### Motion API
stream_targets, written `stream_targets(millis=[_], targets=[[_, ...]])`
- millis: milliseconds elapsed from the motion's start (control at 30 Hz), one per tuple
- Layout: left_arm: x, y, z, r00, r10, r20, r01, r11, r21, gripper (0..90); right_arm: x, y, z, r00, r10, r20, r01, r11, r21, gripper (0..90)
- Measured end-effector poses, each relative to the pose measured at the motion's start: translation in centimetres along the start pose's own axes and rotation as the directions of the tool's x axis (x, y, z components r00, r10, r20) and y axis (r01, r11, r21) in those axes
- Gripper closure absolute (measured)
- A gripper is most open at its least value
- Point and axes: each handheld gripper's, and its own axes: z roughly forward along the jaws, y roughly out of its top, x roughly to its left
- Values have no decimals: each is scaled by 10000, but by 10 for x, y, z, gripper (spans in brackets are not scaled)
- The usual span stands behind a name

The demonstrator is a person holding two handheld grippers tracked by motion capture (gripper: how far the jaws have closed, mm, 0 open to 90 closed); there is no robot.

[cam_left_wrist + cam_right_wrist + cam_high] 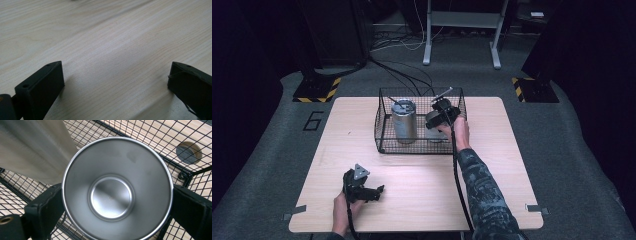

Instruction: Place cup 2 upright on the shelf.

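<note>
Two grippers are in play over the pale wood-grain worktop. Largest item on it: the black wire-mesh basket, rectangular, at the far centre. Inside stands a tall brushed-metal cylindrical tumbler with a dark lid, left of centre and upright. Beside it, in the basket's right part, is the open stainless-steel cup, the thing being worked.

Right gripper: reaches down into the basket. In the right gripper view its two black jaws stand on opposite sides of the cup's rim, touching or very nearly so; I judge it grasping the cup, though firm contact cannot be confirmed. The view looks straight into the cup's mouth, so the cup appears upright.

Left gripper: rests low over the near-left worktop, jaws spread wide, nothing between them; released.

Step in hand, as judged: taking the cup out of the basket. To do it well: squeeze evenly across the rim's widest line, lift straight up to clear the basket's top wire, and keep off the tumbler just beside it. Smooth, tapered metal may slip; keep it level.

Hard to make out:
- Cup's outer wall and foot, hidden by its own rim and by the hand in the high view.
- Whether the cup touches the tumbler.
- A thin rod at the basket's top edge; identity unclear.
</note>
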Motion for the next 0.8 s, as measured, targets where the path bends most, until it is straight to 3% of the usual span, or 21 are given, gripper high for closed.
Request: stream_targets(millis=[300, 433, 800], targets=[[0, 0, 0, 10000, 1, 1, -1, 10000, 2, 4, 1, 1, -2, 9997, -262, 13, 262, 9994, 246, 35], [0, 0, 0, 10000, 67, -19, -67, 10000, 15, 4, 1, 2, -6, 9999, -131, -86, 132, 9999, 67, 4], [0, 0, 0, 10000, 36, -49, -37, 10000, -41, 4, 5, 4, -28, 9988, -444, -190, 439, 9987, -263, 0]])
